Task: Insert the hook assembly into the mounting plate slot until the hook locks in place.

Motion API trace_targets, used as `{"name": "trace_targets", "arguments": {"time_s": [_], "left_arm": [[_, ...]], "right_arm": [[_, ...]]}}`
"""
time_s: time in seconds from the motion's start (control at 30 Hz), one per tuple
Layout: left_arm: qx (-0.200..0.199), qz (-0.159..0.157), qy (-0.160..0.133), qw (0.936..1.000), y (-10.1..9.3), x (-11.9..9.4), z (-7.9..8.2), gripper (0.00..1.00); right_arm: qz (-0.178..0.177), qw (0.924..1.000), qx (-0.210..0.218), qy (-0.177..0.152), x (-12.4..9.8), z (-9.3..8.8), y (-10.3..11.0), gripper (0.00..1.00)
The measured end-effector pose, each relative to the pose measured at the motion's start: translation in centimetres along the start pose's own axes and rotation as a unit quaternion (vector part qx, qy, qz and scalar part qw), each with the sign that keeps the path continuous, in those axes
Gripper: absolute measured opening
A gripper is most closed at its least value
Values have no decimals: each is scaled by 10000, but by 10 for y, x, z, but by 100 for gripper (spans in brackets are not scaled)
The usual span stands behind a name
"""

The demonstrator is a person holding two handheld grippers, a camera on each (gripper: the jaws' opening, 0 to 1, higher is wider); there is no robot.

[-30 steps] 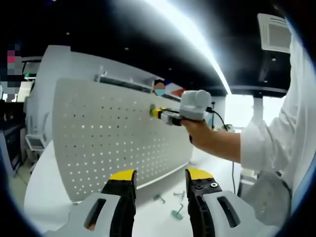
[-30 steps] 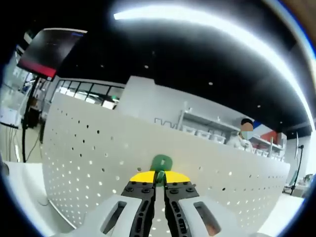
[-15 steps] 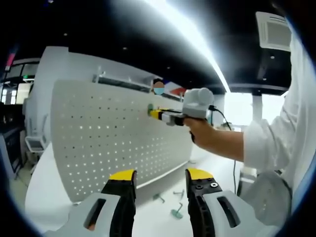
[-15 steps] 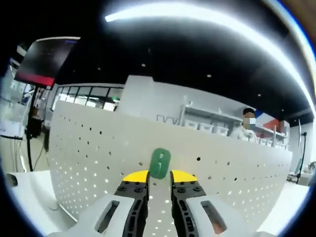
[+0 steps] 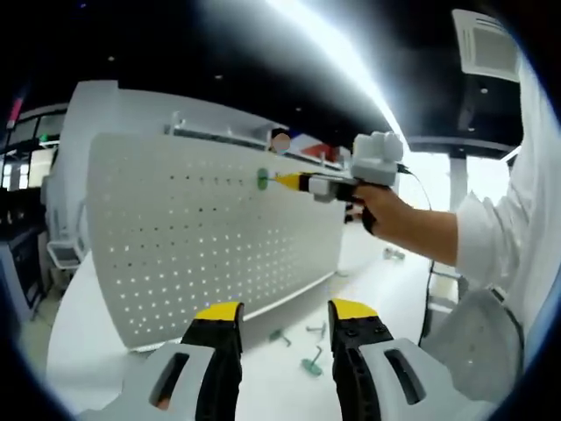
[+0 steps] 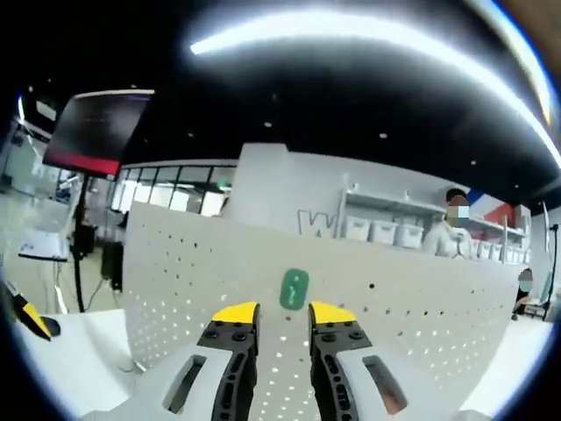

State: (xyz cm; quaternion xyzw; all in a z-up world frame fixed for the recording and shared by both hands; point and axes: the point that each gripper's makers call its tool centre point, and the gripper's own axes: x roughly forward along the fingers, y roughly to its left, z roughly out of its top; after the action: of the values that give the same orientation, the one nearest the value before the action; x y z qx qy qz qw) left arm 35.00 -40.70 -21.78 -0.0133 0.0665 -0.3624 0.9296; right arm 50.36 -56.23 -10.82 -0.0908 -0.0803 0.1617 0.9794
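A white perforated mounting plate (image 5: 175, 237) (image 6: 412, 307) stands upright on a white table. A small green hook (image 6: 294, 289) sits fixed in the plate's upper part, seen also as a green dot (image 5: 262, 180) in the left gripper view. My right gripper (image 6: 284, 313) is open, its yellow-tipped jaws drawn back just short of the hook with nothing between them. In the left gripper view that right gripper (image 5: 287, 181) shows held by a hand, its tips close to the hook. My left gripper (image 5: 284, 310) hangs open and empty, low in front of the plate.
Several loose green hooks (image 5: 310, 364) lie on the white table (image 5: 88, 351) below the plate. A person's sleeve (image 5: 504, 254) fills the right side. A person (image 6: 456, 237) stands behind the plate by shelving. A dark screen (image 6: 96, 132) hangs at upper left.
My right gripper has opened and let go of the green hook, which stays in the plate. The gripper has pulled back a little. My left gripper stayed open.
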Motion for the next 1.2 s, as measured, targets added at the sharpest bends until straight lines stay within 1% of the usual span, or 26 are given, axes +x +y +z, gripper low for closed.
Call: {"name": "trace_targets", "arguments": {"time_s": [0.17, 0.3, 0.4, 0.5, 0.53, 0.7, 0.87, 1.0, 1.07, 1.2], "left_arm": [[11, -5, 76, 10000, -8, 1, -2, 40], [27, 2, 107, 9999, -12, 1, -2, 40], [38, 11, 156, 9999, -17, -1, -5, 40], [20, 17, 187, 9998, -20, -1, -8, 40], [25, 22, 223, 9997, -22, -1, -10, 39], [23, 48, 305, 9995, -26, -2, -18, 39], [-22, 23, 450, 9990, -30, 2, -29, 38], [-106, 13, 544, 9985, -30, 10, -38, 38], [-60, -54, 672, 9977, -33, 15, -44, 38], [-141, -168, 790, 9966, -37, 27, -52, 35]], "right_arm": [[145, 9999, 32, 64, -18, -3, 6, 19], [342, 9993, 67, 161, -30, -7, 13, 19], [565, 9978, 43, 334, -42, -15, 24, 19], [681, 9967, 19, 447, -52, -23, 31, 19], [735, 9958, 61, 535, -57, -28, 35, 19], [852, 9935, 158, 735, -75, -44, 44, 18], [911, 9928, 262, 728, -86, -43, 46, 18], [973, 9924, 286, 694, -94, -40, 47, 18], [998, 9925, 265, 659, -98, -38, 48, 18], [1005, 9926, 227, 638, -104, -39, 43, 18]]}}
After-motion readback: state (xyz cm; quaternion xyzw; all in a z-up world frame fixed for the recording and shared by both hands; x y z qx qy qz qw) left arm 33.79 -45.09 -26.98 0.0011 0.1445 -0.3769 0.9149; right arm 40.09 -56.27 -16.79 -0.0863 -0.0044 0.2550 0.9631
